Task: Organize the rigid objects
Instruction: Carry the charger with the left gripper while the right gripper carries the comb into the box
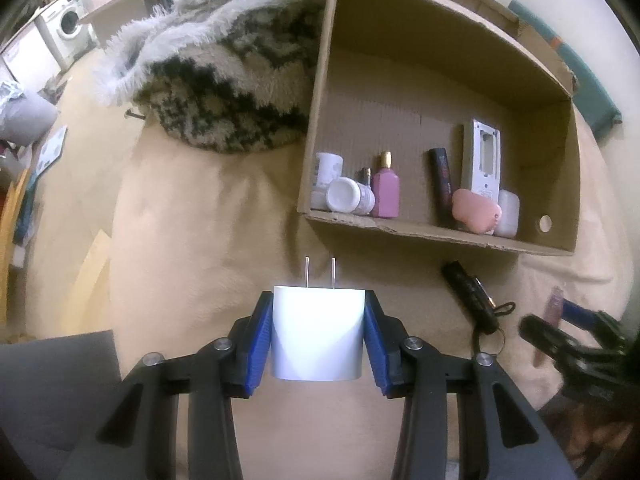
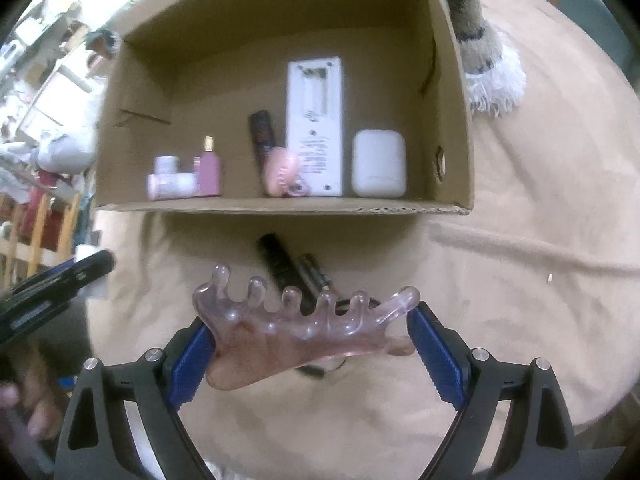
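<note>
My left gripper (image 1: 318,334) is shut on a white plug adapter (image 1: 318,332), prongs pointing forward, held above the beige sheet short of the cardboard box (image 1: 436,232). My right gripper (image 2: 312,344) is shut on a clear pink comb-like massager (image 2: 296,328), also in front of the box (image 2: 280,205). The box holds white jars (image 1: 344,194), a pink bottle (image 1: 386,192), a dark tube (image 1: 442,178), a white remote (image 1: 482,156), a pink case (image 1: 476,210) and a white case (image 2: 378,164). A black tube (image 2: 280,264) and a battery (image 2: 316,274) lie outside the box.
A shaggy patterned blanket (image 1: 224,76) lies left of the box. The right gripper (image 1: 576,340) shows at the right of the left wrist view. A black item with a ring (image 1: 472,296) lies on the sheet. A washing machine (image 1: 68,26) stands far left.
</note>
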